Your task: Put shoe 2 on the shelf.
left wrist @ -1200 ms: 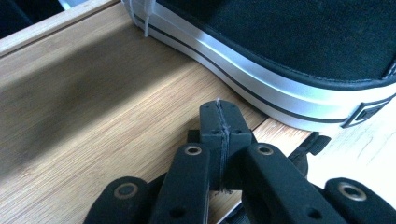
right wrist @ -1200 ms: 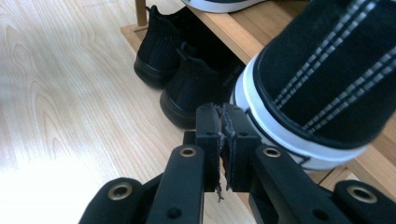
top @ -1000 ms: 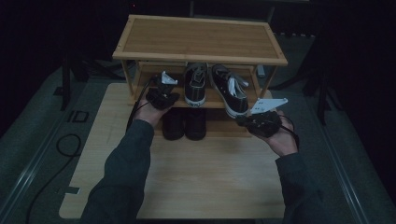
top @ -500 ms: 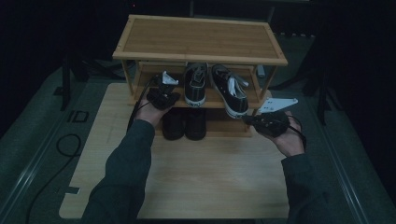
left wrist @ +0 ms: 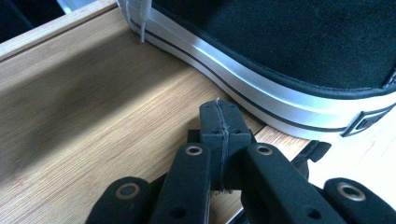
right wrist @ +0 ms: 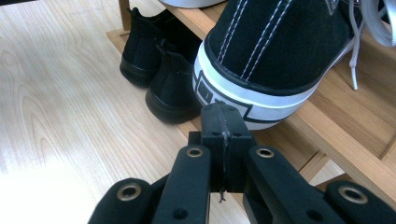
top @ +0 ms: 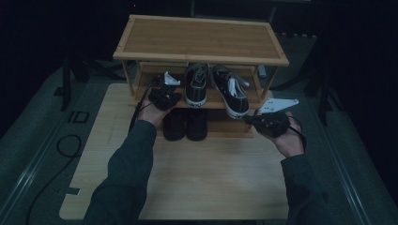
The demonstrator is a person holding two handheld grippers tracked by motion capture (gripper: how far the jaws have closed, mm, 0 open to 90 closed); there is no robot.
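A wooden shoe rack (top: 202, 40) stands on a pale board (top: 197, 173). Two black sneakers with white soles sit on its middle shelf: the left sneaker (top: 197, 84) and the right sneaker (top: 230, 91), whose heel hangs over the shelf's front edge. My left gripper (top: 164, 91) rests at the shelf's left end. Its jaws (left wrist: 219, 112) are shut and empty, just short of the left sneaker's white sole (left wrist: 261, 98). My right gripper (top: 270, 119) is in front of the rack's right side. Its jaws (right wrist: 223, 114) have just closed the last bit with nothing between them, close to the heel (right wrist: 243, 98).
A pair of plain black shoes (top: 185, 124) stands under the middle shelf, heels toward me, also in the right gripper view (right wrist: 159, 79). A black cable (top: 65, 145) lies on the dark floor to the left of the board.
My right hand has shifted a little to the right, away from the overhanging heel. The left hand and the shoes have stayed put.
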